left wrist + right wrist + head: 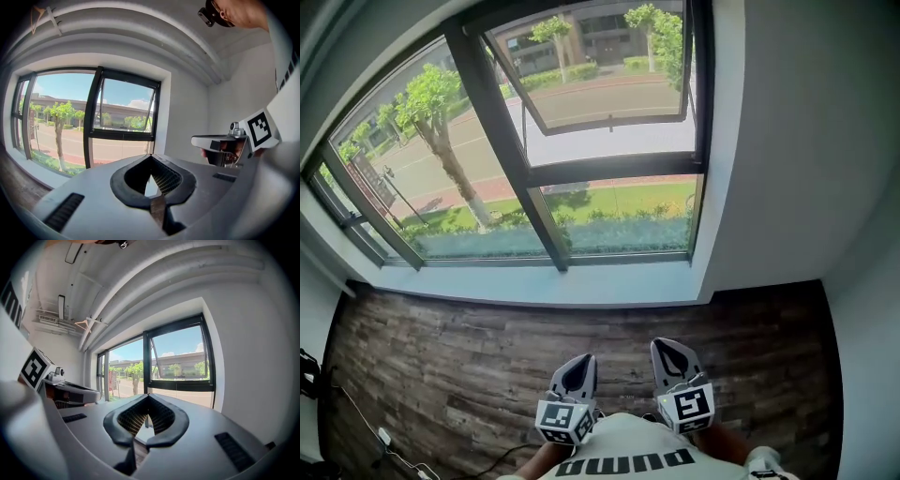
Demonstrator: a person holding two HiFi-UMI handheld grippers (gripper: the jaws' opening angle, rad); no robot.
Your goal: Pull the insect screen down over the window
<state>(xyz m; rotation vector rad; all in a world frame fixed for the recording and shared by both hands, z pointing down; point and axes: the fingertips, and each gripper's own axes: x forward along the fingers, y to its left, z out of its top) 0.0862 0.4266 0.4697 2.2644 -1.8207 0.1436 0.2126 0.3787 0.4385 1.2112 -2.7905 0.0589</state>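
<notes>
In the head view the left tool [578,367] and the right tool [670,354] sit side by side at the bottom centre of the frame. They are close to the person's white shirt [628,448] and above the dark wood-plank floor [469,347], both pointing toward the window [502,127] that fills the upper half. The left tool [151,164] has its jaws pressed together with nothing between them, and the right tool [147,403] is likewise closed and empty. Each shows in the other's camera: the right tool [218,140] at the right of the left gripper view, the left tool [70,391] at the left of the right gripper view. The window has a dark frame, and its upper right sash [609,66] is tilted open outward. Below it runs a pale sill [553,283], and a white wall [797,150] takes up the right side of the frame. The tools are well apart from the window, and the insect screen cannot be made out in any view. Through the glass are a tree [436,112], a road and a strip of grass. Cables [394,448] lie on the floor at the lower left corner.
</notes>
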